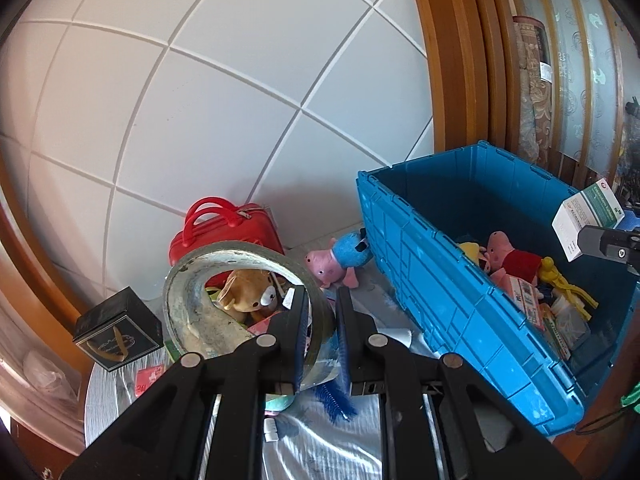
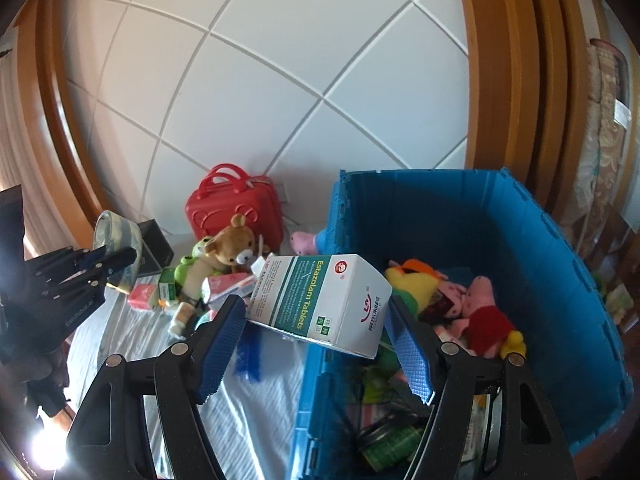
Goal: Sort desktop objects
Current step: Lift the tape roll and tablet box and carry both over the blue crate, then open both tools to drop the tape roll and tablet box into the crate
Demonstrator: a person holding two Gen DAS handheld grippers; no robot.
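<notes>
Left wrist view: my left tongs (image 1: 322, 320) are pinching the tape roll's (image 1: 224, 300) wall, pointing downward at the bench (image 1: 320, 440). The roll is hanging leftward; it could twist loose.

Right wrist view: my right tongs (image 2: 316, 344) are clamping the tilted tablet box (image 2: 320, 300) over the bin's (image 2: 560, 280) near wall; a slip could drop it outside.

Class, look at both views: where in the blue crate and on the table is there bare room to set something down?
The blue crate is bare at its far end, beyond the pig plush in the red dress; its near end is crowded. On the table, the striped cloth is bare nearest the camera. Around the teddy bear and red case it is packed.
</notes>
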